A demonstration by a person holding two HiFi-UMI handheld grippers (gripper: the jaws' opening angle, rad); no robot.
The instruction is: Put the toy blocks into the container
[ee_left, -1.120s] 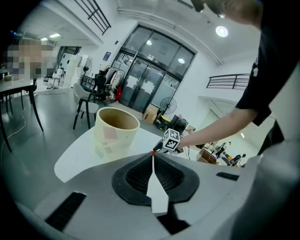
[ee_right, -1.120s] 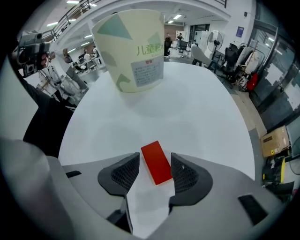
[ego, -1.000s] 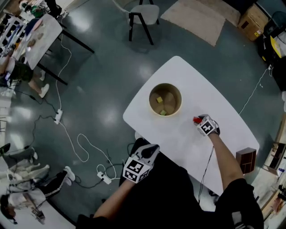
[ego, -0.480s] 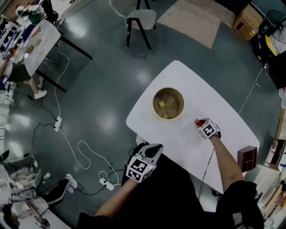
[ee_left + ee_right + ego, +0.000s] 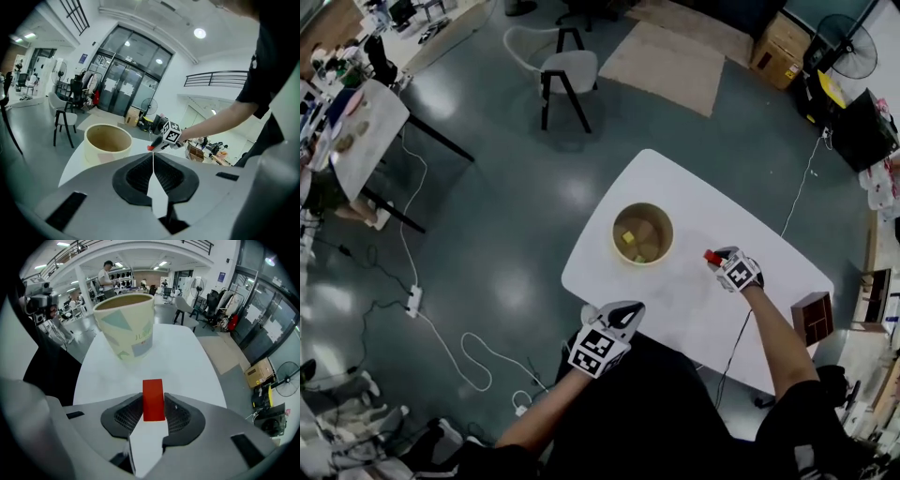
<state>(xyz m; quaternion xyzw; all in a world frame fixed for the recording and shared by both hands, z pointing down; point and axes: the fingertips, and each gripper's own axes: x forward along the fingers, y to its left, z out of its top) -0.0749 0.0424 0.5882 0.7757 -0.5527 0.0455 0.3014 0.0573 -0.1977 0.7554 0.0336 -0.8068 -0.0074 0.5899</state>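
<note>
A round tan container point(image 5: 642, 233) stands on the white table point(image 5: 741, 220), with a yellow block point(image 5: 628, 238) and a green one point(image 5: 639, 258) among those inside. My right gripper point(image 5: 713, 258) hangs to its right, above the table, pointing steeply down. Its jaws have just been closing and now press on a red block point(image 5: 153, 399) held upright between the pads. In the right gripper view the container point(image 5: 126, 324) stands beyond the block. My left gripper point(image 5: 631, 307) is shut and empty at the table's near edge; its view shows the container point(image 5: 108, 140) and the red block point(image 5: 150, 148).
A dark brown wooden box point(image 5: 814, 317) sits on the table's right end. A chair point(image 5: 567, 70) stands on the floor beyond the table, and cables point(image 5: 478, 352) lie to the left. A person point(image 5: 105, 275) stands far off in the right gripper view.
My right gripper has closed on the red block and risen off the table with it. My left gripper has shifted a little up and toward the table edge.
</note>
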